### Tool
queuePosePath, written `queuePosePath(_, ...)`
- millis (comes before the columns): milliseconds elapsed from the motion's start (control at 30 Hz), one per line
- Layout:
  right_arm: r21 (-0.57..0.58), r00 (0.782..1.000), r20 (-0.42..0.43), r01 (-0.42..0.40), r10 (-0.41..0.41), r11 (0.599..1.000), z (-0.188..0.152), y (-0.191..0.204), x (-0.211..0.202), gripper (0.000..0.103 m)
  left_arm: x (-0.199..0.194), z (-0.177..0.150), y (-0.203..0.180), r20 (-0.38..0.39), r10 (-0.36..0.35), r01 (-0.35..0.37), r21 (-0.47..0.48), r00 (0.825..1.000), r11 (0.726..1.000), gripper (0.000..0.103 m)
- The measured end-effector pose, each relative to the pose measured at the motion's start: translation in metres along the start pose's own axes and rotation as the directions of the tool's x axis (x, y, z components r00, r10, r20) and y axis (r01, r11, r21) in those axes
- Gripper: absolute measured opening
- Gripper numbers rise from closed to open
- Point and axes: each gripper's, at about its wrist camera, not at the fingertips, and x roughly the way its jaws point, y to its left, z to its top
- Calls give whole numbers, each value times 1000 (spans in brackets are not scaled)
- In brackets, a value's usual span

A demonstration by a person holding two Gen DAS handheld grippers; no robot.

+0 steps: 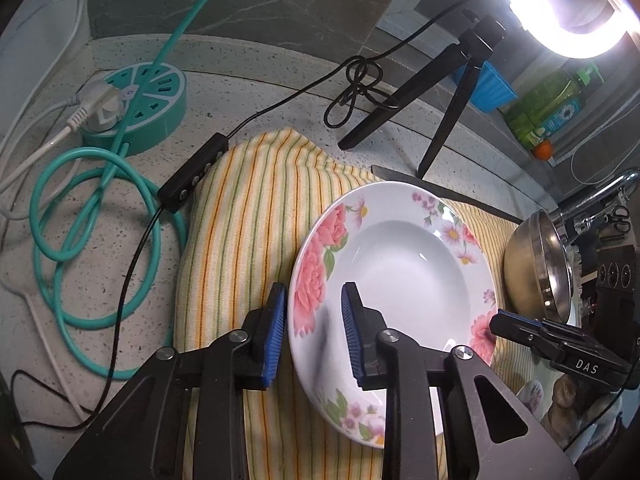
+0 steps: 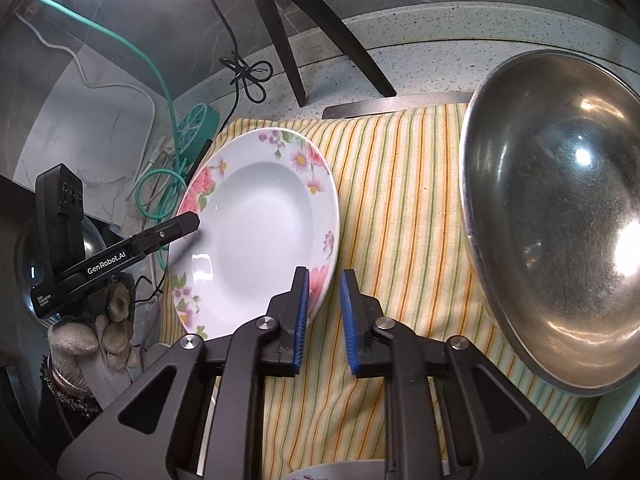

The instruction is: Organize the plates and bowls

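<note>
A white deep plate with pink flowers lies on a striped cloth. My left gripper straddles the plate's left rim: the outer pad sits at the edge and the inner pad hovers just over the rim, casting a shadow on it. My right gripper is shut on the opposite rim, over a pink flower. A large steel bowl stands tilted on the cloth to the right of the plate.
A black tripod, its cable and a flat metal strip lie behind the cloth. A teal power strip and coiled cords fill the left counter. A gloved hand holds the left gripper. Another flowered rim shows at the bottom.
</note>
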Motion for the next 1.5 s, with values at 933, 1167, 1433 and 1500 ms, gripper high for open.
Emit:
queuePosePath(933, -61, 1000, 14, 1, 0, 998, -11, 5, -24, 10, -18, -20, -20, 19, 7, -7, 19, 1000, 1000, 24)
queuePosePath(1167, -74, 1000, 26, -7, 8, 997, -21, -1, -46, 10, -29, -35, -36, 29, -19, 19, 22, 999, 1000, 24)
queuePosePath(1433, -57, 999, 30, -13, 14, 998, -43, -17, -72, 10, -46, -56, -67, 49, -33, 29, 64, 998, 998, 24)
queuePosePath(1500, -49, 999, 31, -16, 17, 999, -51, -22, -81, 10, -49, -62, -75, 52, -43, 40, 70, 998, 997, 24)
